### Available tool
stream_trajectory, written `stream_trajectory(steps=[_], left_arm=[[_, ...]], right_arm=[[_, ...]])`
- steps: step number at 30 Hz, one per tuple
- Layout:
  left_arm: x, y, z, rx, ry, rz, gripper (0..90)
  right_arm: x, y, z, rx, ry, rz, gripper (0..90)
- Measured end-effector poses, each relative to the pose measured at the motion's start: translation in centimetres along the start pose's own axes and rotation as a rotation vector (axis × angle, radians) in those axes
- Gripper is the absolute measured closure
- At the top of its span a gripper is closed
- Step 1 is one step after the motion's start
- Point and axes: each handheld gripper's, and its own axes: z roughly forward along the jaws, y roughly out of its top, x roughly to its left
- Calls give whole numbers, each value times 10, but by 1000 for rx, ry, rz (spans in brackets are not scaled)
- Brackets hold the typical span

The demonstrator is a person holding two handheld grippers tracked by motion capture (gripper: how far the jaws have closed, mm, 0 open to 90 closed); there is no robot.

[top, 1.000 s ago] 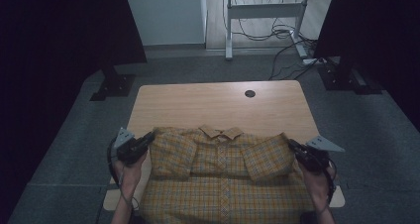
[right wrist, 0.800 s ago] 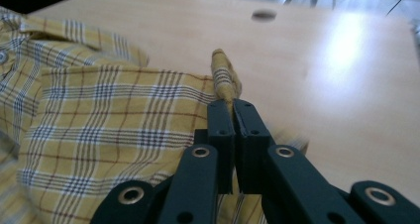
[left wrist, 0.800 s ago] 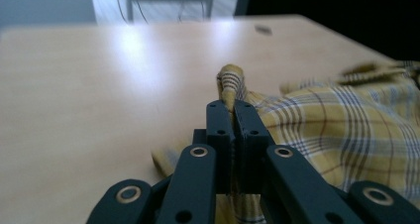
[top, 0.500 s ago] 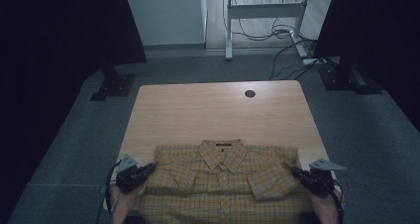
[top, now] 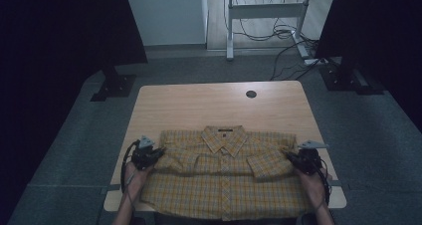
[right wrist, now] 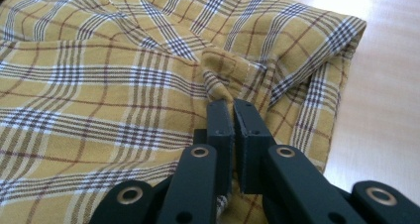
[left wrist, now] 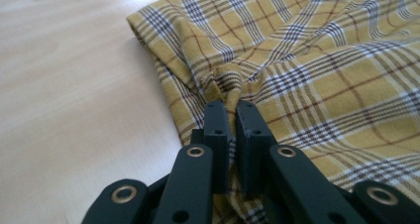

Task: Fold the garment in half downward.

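A yellow plaid shirt (top: 226,170) lies front up on the near half of the wooden table (top: 209,105), collar toward the far side, its sleeves folded over its chest. My left gripper (top: 158,154) is at the shirt's left shoulder edge, shut on a pinch of the plaid cloth (left wrist: 228,83). At the right shoulder edge my right gripper (top: 289,156) is likewise shut on a bunched fold of the shirt (right wrist: 223,70). In both gripper views the black jaws stand nearly together with fabric puckered between their tips. The shirt's hem hangs over the table's near edge.
The far half of the table is bare wood with a round cable hole (top: 251,93). Dark panels on stands (top: 113,83) flank the table on grey carpet. Behind it stand a desk frame and loose cables (top: 278,33).
Both hands have come down and toward the near edge, pulling the shirt with them. The shirt, held up at the shoulders before, now lies flat and lower on the table.
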Motion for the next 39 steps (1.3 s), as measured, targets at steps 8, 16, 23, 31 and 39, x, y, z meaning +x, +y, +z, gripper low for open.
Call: stream_trajectory(steps=[8,16,23,31,39], left_arm=[[22,24,15,-30,14,-90,860],[13,46,-40,-281,39,-81,871],[-5,17,-82,-372,23,-56,871],[-24,-48,-74,-234,-26,-101,862],[-28,-63,-66,-119,-12,-122,759]], right_arm=[[-12,26,24,-20,-20,26,862],[-10,38,-21,-218,-16,5,865],[6,19,-75,-341,16,-41,864],[16,-33,-74,-212,62,-21,859],[14,-55,-59,-78,78,-13,819]])
